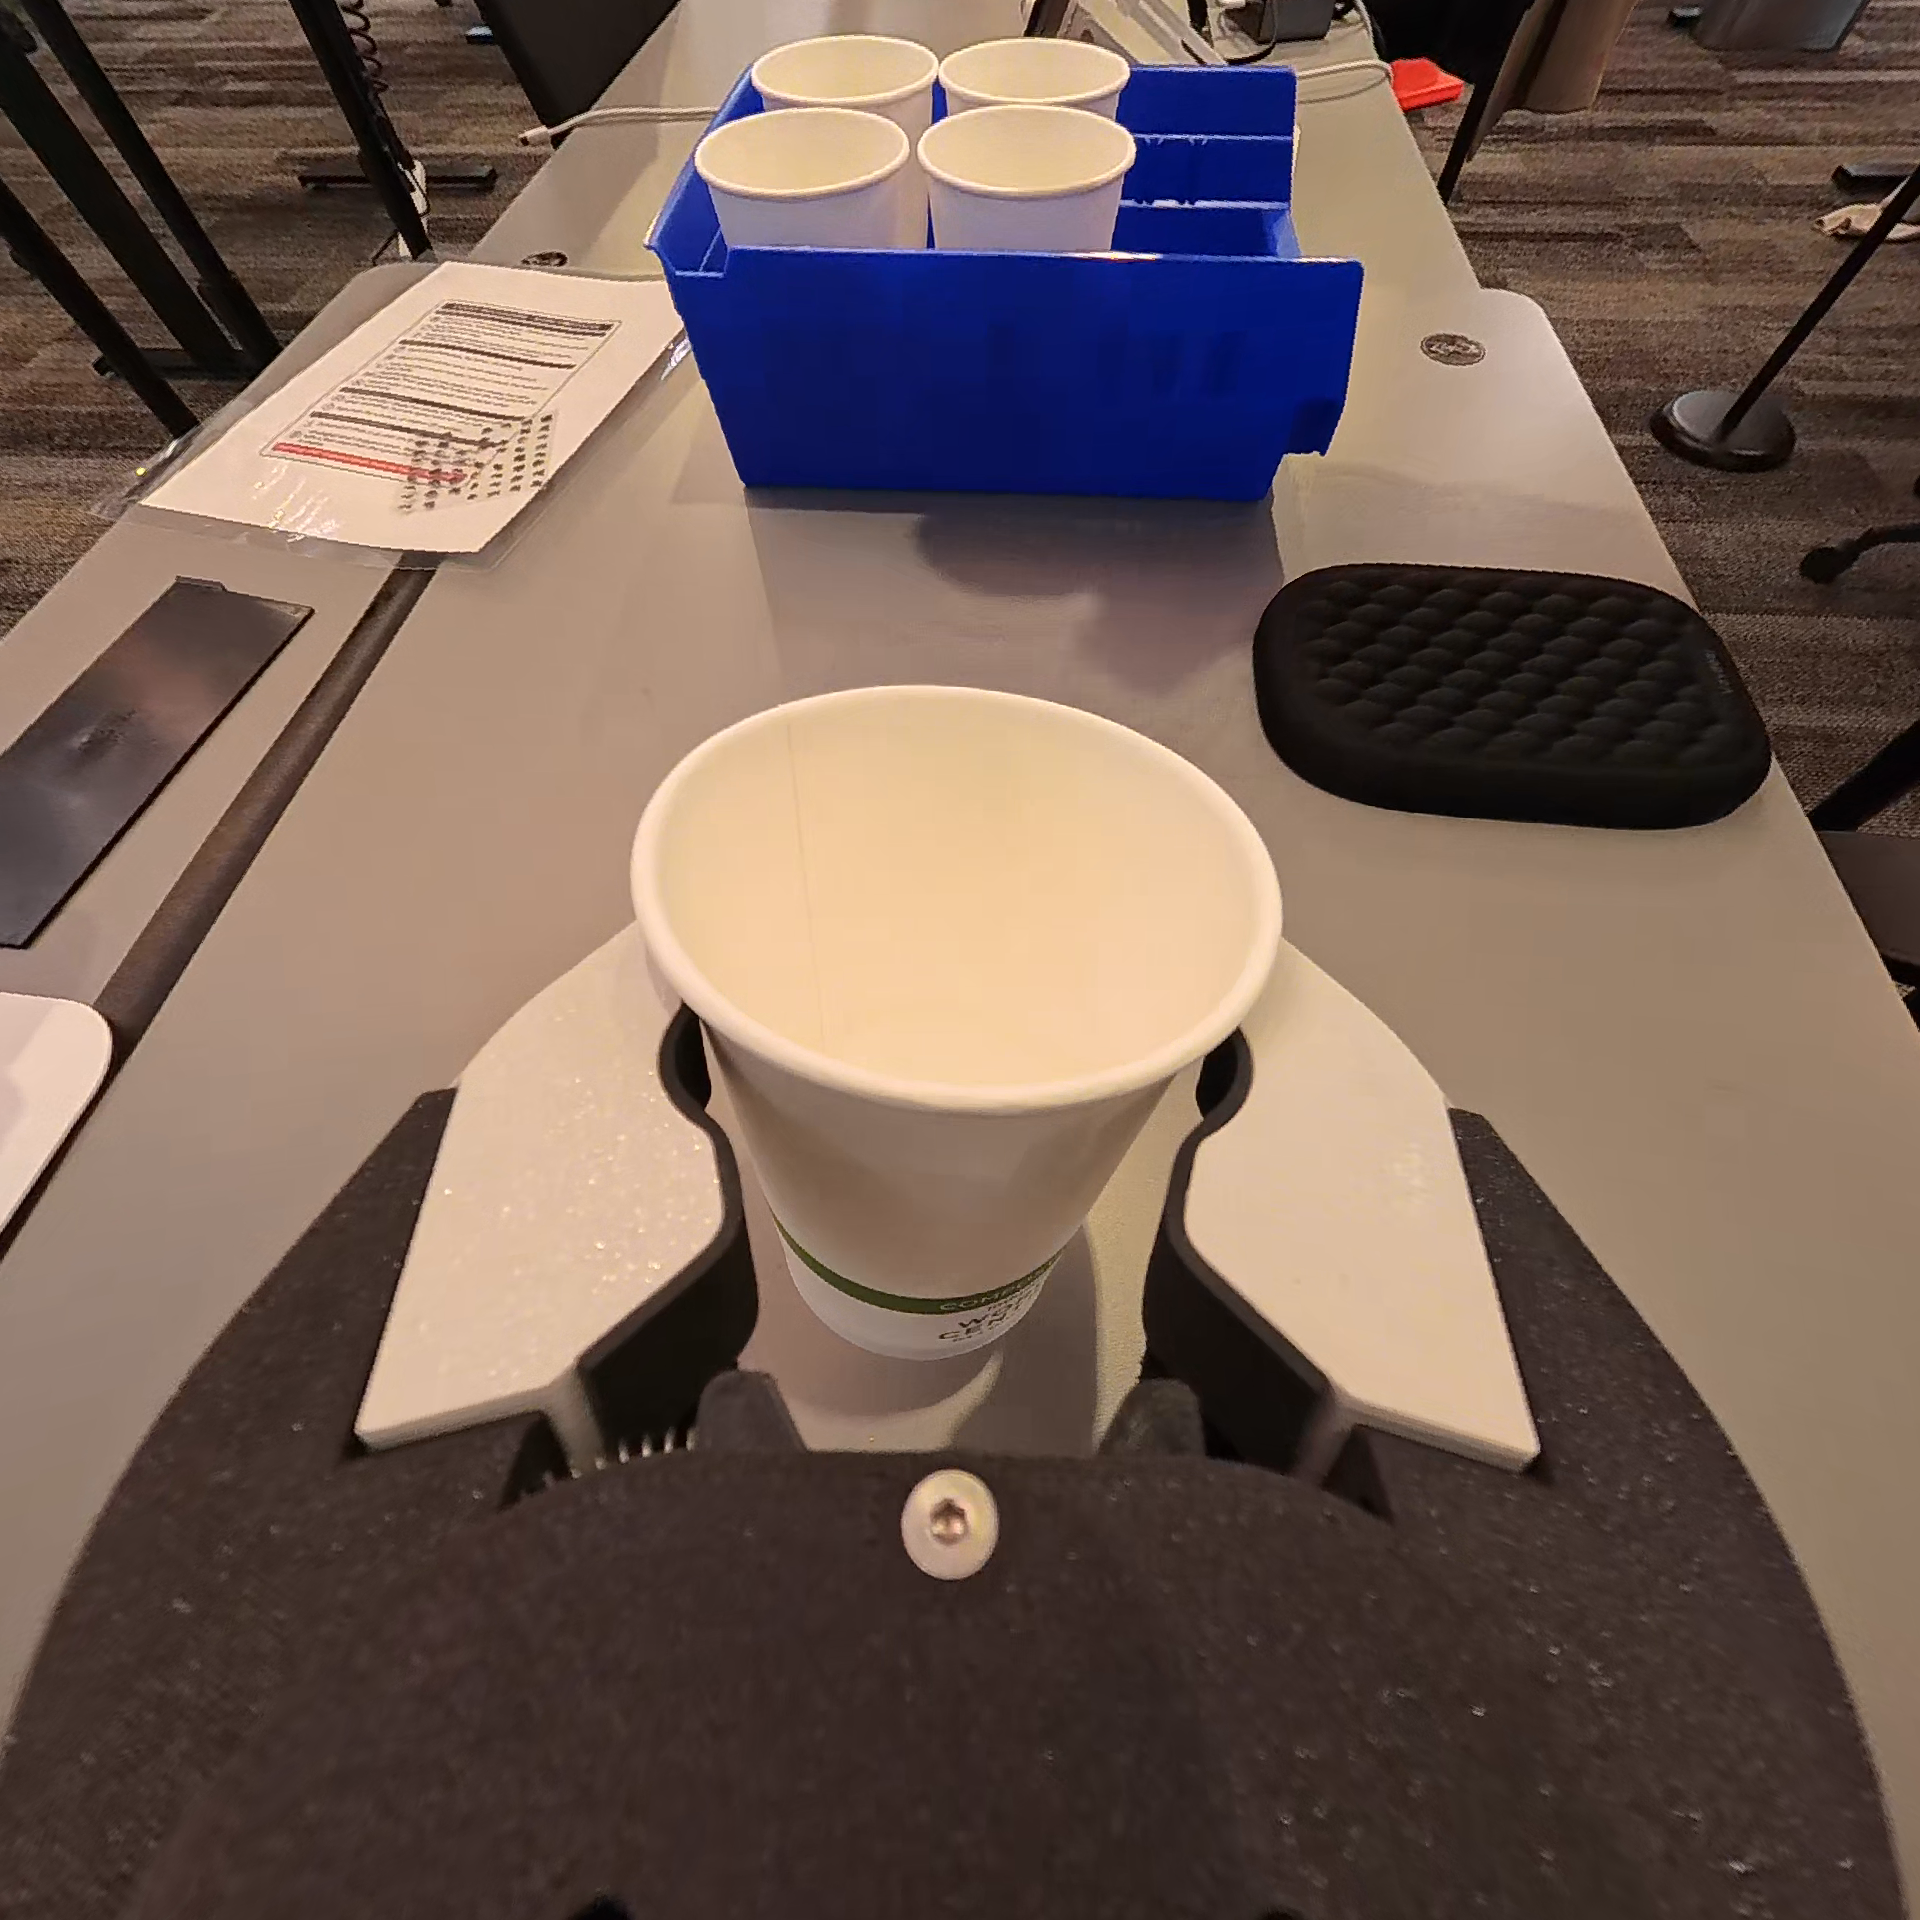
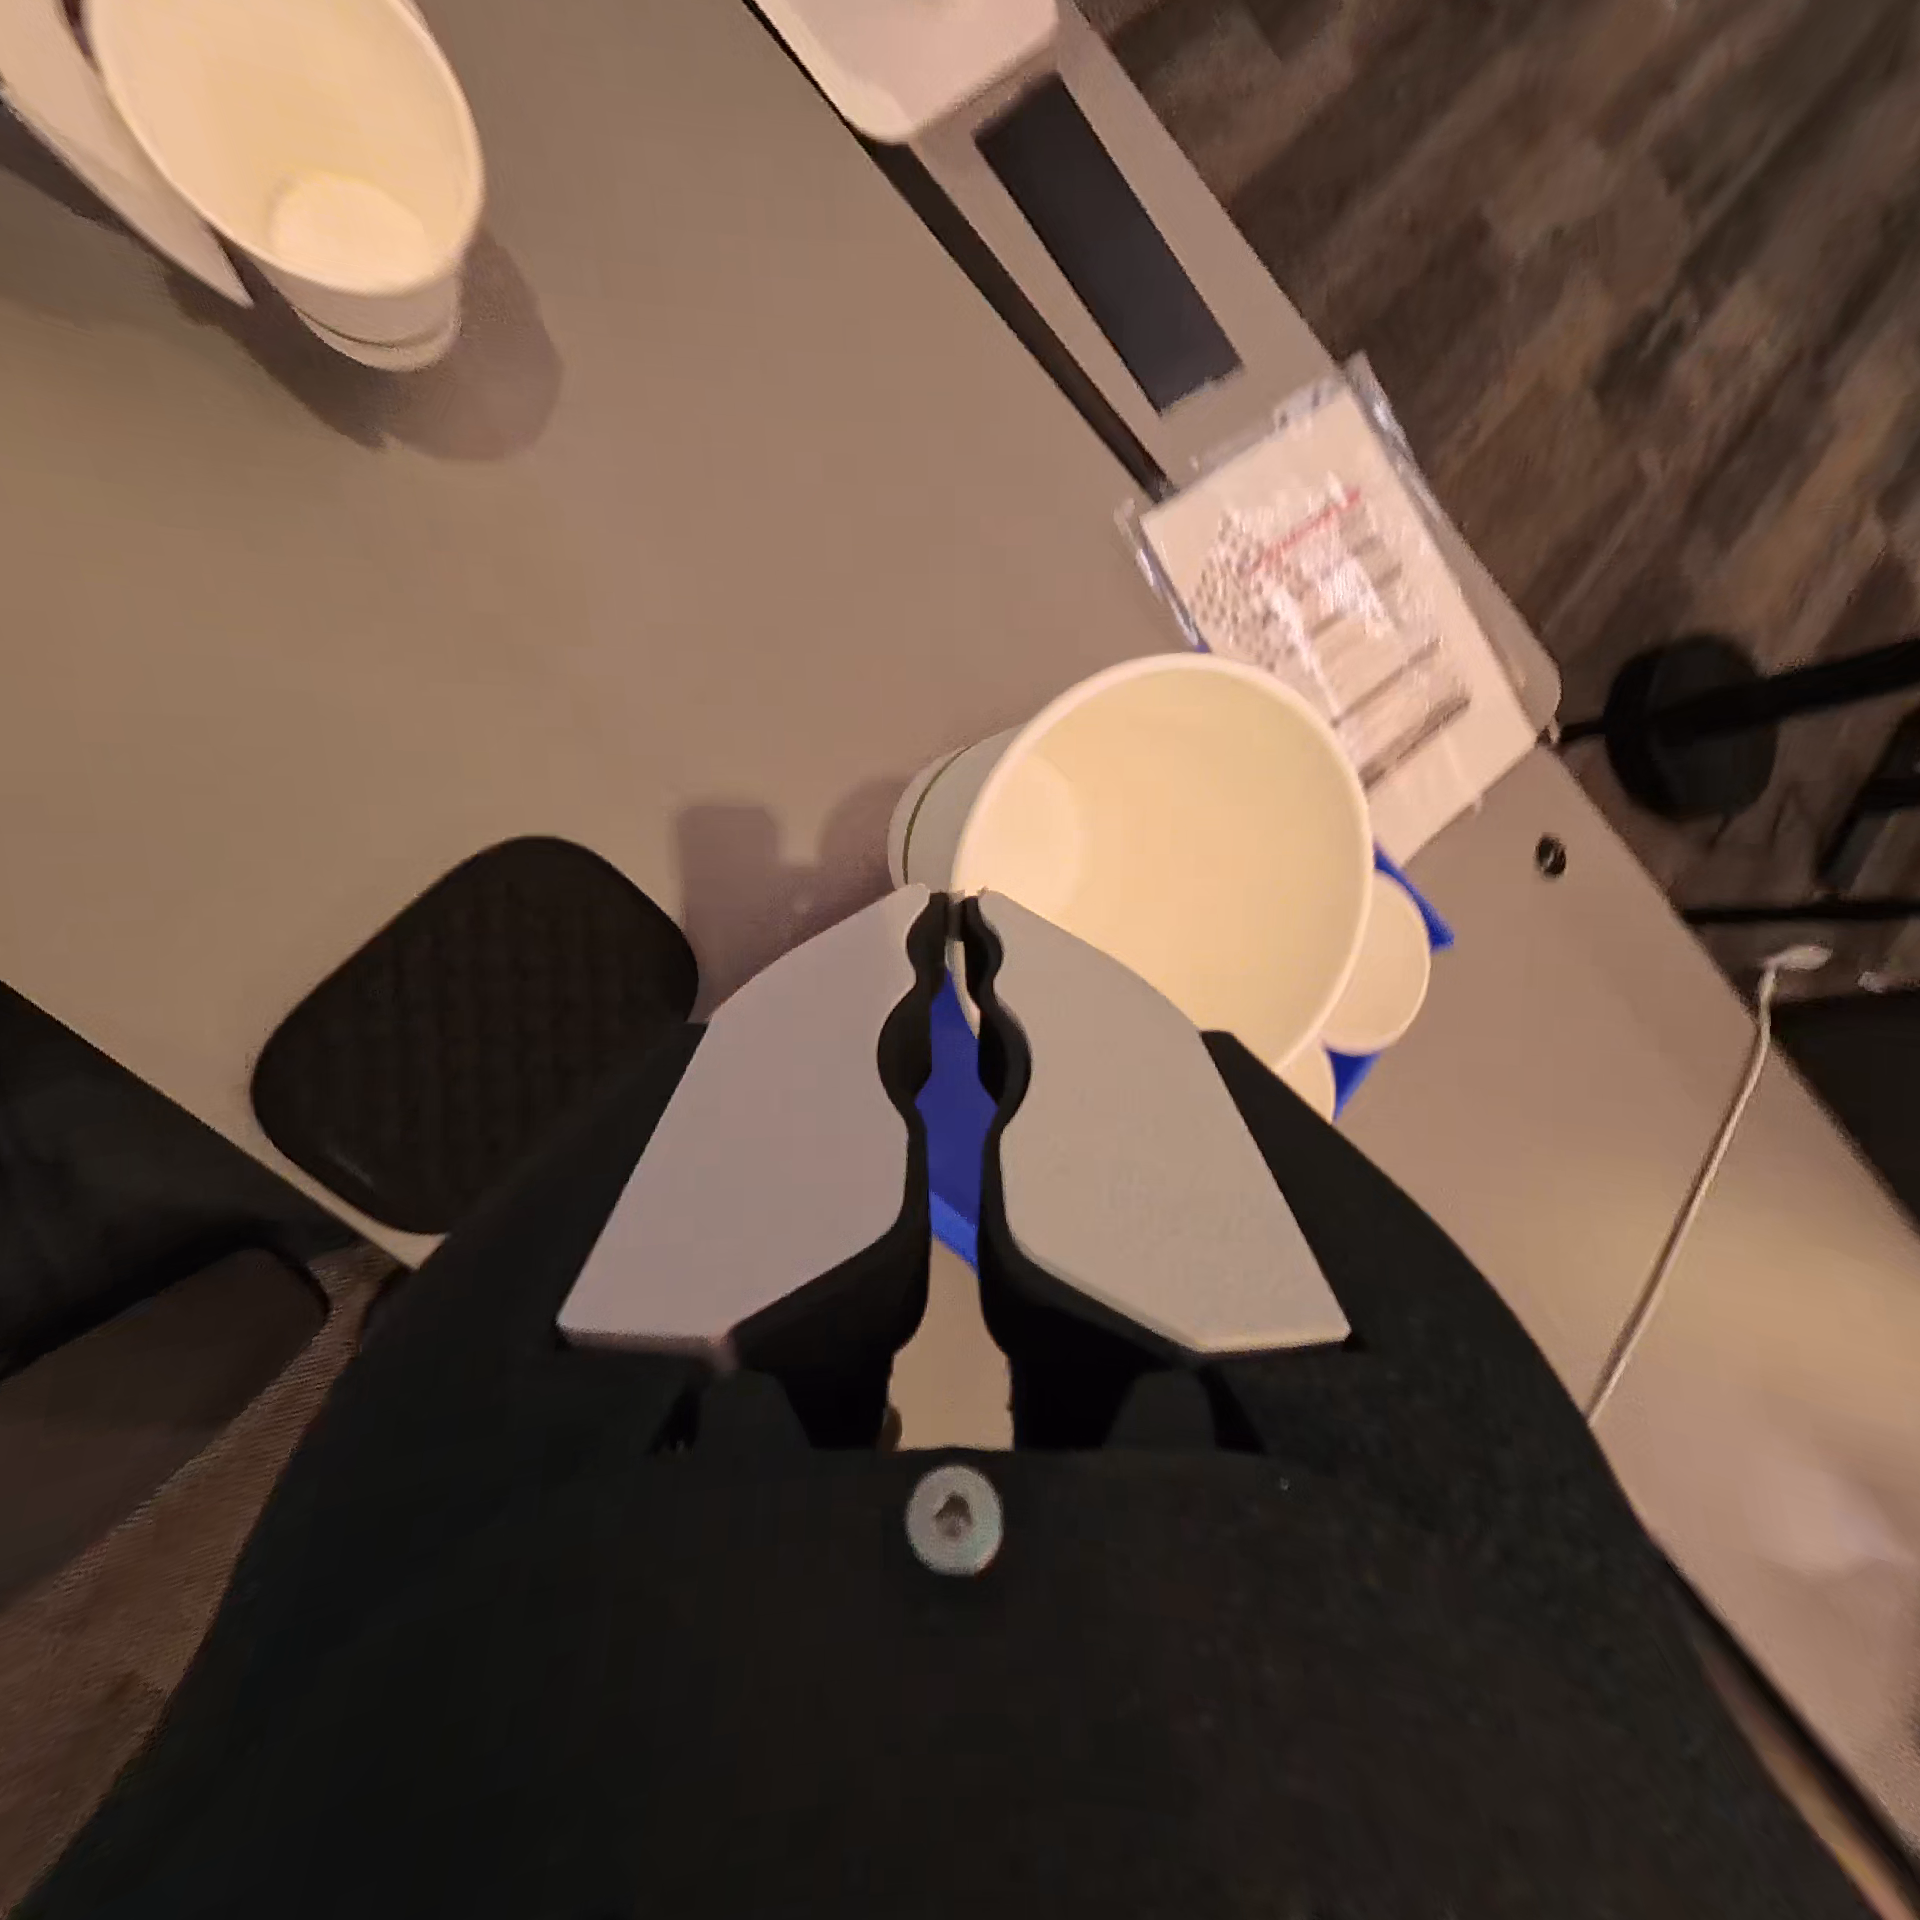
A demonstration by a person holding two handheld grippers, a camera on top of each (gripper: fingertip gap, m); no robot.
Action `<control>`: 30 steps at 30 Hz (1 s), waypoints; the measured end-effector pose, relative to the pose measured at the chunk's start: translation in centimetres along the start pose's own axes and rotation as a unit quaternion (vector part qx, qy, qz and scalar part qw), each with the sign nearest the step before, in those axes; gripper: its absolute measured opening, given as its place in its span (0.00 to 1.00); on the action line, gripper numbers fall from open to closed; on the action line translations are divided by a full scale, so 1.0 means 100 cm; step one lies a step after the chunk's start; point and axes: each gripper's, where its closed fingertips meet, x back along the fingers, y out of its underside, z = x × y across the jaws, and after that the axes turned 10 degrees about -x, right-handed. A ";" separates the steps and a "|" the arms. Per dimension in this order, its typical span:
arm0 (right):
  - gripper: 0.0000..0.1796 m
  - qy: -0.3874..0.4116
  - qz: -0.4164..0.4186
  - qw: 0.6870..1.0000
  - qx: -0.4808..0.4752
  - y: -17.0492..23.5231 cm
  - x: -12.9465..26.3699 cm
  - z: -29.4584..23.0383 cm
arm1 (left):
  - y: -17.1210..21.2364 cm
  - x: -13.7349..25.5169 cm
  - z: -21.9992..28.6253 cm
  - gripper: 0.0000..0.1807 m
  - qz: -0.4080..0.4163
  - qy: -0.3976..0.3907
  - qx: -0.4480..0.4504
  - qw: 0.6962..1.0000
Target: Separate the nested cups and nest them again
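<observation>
- Left claw [image 1: 951, 1049], frame centre: clamped around an upright paper cup [image 1: 951, 997] on the tabletop [image 1: 468, 935], apparently steadying it to receive another.
- Right claw [image 2: 956, 909]: pinches a tilted paper cup's rim [image 2: 1164, 852] over the blue bin [image 2: 951, 1174], seemingly lifted for transfer.
- Four cups [image 1: 940, 156] stand in the bin, top of frame.

Left gripper [image 1: 956, 1049] body: I see a black, grainy, rounded housing.
Left fingers [image 1: 582, 1195]: pale grey flat plates, black wavy inner edges.
Left screw [image 1: 949, 1525]: silver hex head, centred on the housing just behind the fingers.
Right gripper [image 2: 956, 909]: I see the same black housing and grey fingers [image 2: 774, 1132].
Right screw [image 2: 953, 1524]: silver, centred behind the fingers.
</observation>
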 end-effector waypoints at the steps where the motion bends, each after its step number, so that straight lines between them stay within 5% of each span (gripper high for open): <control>1: 0.01 0.001 -0.004 1.000 -0.021 0.013 0.002 0.009 | 0.001 -0.001 0.000 0.51 -0.001 0.000 0.000 1.000; 13: 0.01 0.091 -0.091 0.981 -0.146 0.140 -0.017 0.079 | 0.005 -0.003 -0.001 0.51 -0.007 0.002 0.001 1.000; 30: 0.01 0.119 -0.170 0.969 -0.131 0.207 -0.094 0.076 | 0.006 -0.004 0.002 0.51 -0.013 0.004 -0.004 1.000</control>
